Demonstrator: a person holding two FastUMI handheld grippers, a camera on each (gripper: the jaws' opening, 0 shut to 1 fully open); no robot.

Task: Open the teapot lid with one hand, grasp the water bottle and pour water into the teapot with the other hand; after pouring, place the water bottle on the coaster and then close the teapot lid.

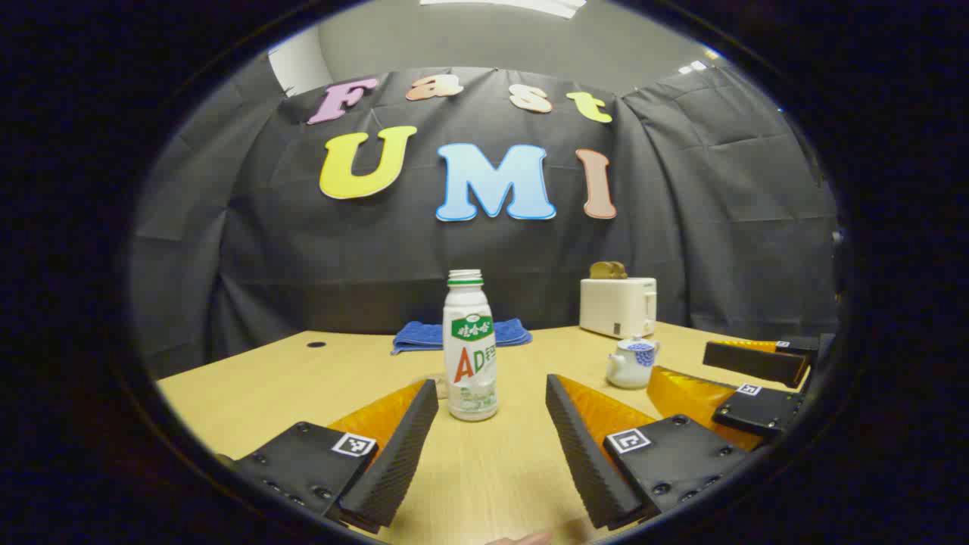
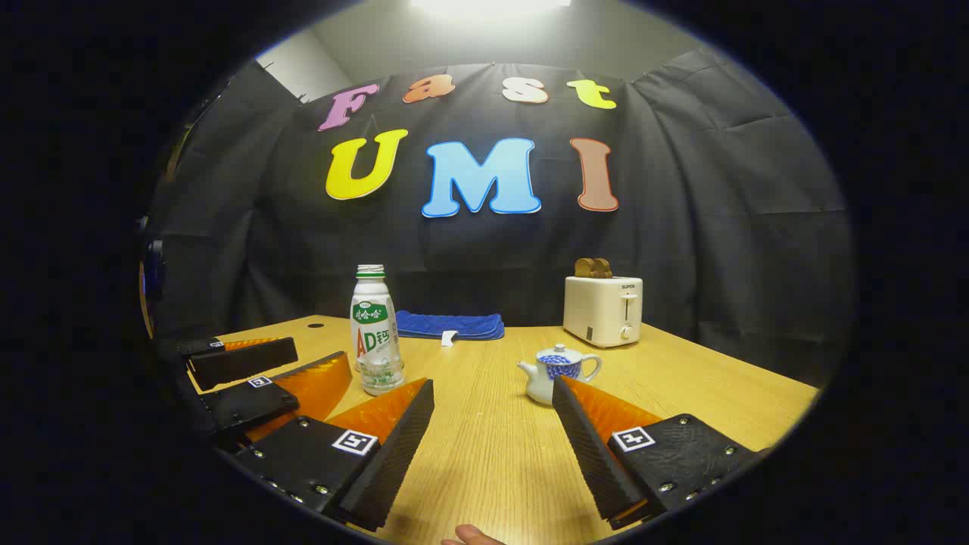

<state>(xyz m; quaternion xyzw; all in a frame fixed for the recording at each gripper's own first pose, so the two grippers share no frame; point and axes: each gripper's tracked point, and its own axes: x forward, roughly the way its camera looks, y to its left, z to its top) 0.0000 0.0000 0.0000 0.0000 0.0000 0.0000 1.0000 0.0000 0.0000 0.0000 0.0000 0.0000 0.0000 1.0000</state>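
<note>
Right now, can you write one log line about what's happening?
left gripper: open, facing water bottle | right gripper: open, near teapot | lid on | nothing held

The left hand-held gripper (image 1: 492,386) hangs low over the wooden bench (image 1: 250,378), its two fingers spread wide with nothing between them. Just ahead, on the line between the fingers, a capless water bottle (image 1: 470,344) stands upright on the bench, apart from both fingers. To its right sits a small white teapot (image 1: 631,362) with its lid on. Behind the teapot stands a white toaster (image 1: 618,306) holding bread, and a folded blue cloth (image 1: 460,334) lies behind the bottle. The right hand-held gripper (image 1: 746,375) shows at the right edge, beside the teapot.
</note>
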